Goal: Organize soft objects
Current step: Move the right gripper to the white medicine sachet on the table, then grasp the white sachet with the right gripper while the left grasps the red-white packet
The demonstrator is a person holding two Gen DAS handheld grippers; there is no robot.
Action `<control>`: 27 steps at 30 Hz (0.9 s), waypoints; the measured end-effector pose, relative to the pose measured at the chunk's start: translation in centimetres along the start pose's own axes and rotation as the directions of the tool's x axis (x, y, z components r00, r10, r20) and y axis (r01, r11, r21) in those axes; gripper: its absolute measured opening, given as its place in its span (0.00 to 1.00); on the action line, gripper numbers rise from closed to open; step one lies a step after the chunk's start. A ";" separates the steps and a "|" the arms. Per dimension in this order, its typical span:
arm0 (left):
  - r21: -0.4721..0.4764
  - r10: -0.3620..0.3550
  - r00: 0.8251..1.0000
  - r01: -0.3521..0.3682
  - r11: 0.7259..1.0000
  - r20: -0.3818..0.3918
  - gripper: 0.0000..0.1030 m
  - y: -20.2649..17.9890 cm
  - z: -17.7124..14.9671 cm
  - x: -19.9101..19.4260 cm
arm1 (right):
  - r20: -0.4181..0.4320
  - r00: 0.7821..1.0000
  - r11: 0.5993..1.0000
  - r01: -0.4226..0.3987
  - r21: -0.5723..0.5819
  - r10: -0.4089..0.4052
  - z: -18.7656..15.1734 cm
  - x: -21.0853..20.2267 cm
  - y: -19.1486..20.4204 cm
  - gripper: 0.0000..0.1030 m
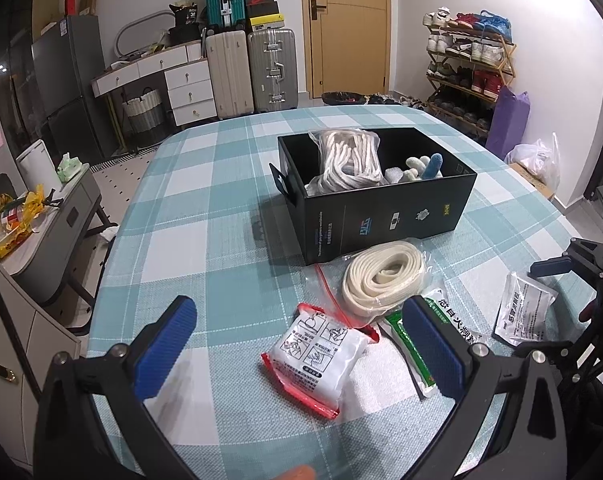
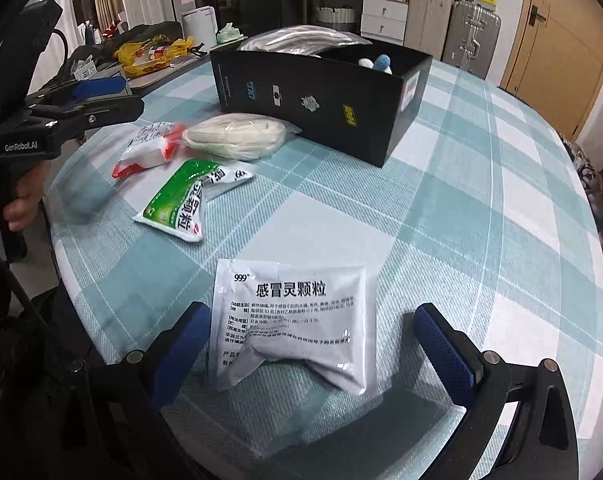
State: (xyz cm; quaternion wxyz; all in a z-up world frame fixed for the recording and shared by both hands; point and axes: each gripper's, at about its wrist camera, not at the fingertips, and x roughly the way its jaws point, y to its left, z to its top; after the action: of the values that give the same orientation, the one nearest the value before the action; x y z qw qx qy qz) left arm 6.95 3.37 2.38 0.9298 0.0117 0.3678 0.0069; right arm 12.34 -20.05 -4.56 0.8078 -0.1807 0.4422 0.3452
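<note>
Both sets of jaws wide: right gripper (image 2: pixel 313 344) straddles the grey sachet (image 2: pixel 291 324) near the table's (image 2: pixel 481 208) front edge, left gripper (image 1: pixel 297 344) over the red-edged pouch (image 1: pixel 317 356). Pick-up step; next, close, lift, carry to the black box (image 2: pixel 321 96) mid-table.

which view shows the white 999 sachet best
The right wrist view: the sachet lies flat between the open right claw, print readable. The left wrist view shows it small at the right edge, partly cut off.
</note>
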 end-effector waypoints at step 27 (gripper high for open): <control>0.087 -0.035 0.995 0.043 0.995 -0.092 1.00 -0.7 -0.7 0.6 | 0.137 0.988 0.997 -0.059 -0.043 0.065 0.6 -1.9 1.2 0.57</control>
State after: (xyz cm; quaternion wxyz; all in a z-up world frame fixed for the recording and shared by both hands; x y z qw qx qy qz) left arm 6.86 2.70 1.44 0.9108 0.0453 0.4094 -0.0271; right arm 11.14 -19.56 -2.64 0.8219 -0.1579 0.3837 0.3903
